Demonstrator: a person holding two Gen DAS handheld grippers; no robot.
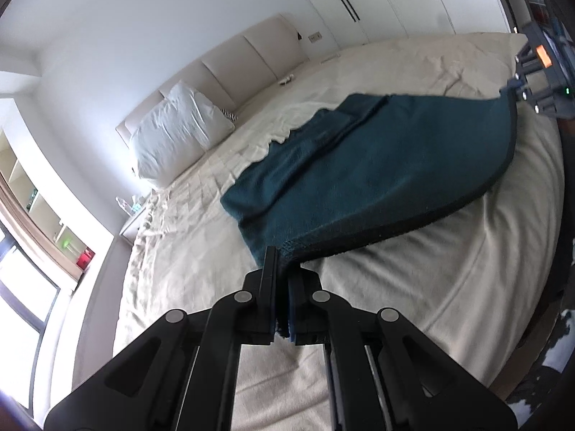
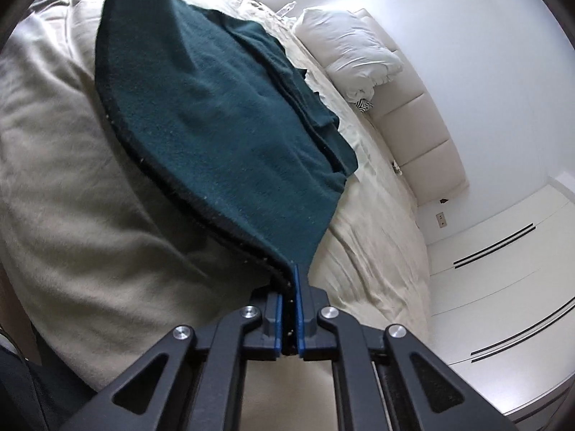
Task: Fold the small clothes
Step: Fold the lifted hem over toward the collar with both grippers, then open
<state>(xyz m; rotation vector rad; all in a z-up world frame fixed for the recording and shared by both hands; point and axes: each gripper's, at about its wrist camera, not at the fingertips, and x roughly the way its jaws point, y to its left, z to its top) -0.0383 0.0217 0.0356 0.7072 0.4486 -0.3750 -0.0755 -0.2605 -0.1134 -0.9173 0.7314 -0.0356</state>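
Both your grippers clamp the teal cloth (image 1: 359, 165).
Your left gripper (image 1: 282, 262) and right gripper (image 2: 291, 280) each pinch a corner, lifting its dark hem above the bed (image 1: 413, 305).

Both grippers (image 1: 282, 269) (image 2: 293, 283) clamped, angled down

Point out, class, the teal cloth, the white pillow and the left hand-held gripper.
teal cloth (image 1: 359, 165): left wrist view, middle of its top surface.
white pillow (image 1: 172, 136): left wrist view, centre of the pillow's face.
left hand-held gripper (image 1: 282, 265): left wrist view, between its fingertips, shut on the cloth's corner.
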